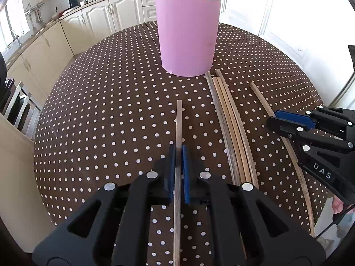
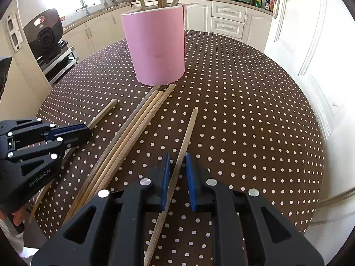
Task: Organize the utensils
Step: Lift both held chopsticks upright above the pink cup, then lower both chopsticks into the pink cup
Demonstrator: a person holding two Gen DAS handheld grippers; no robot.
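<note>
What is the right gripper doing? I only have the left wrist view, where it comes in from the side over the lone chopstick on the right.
Observer: In the right wrist view that chopstick runs slantwise between the fingers of the right gripper. Gaps show beside it, so I cannot tell whether it is pinched.
Operator: Where does its far end point?
Observer: Toward the right of the pink cup, stopping well short of it.
Operator: What is behind the left gripper, off the table?
Observer: Beyond the left gripper a black device with a lens sits on a rack.
</note>
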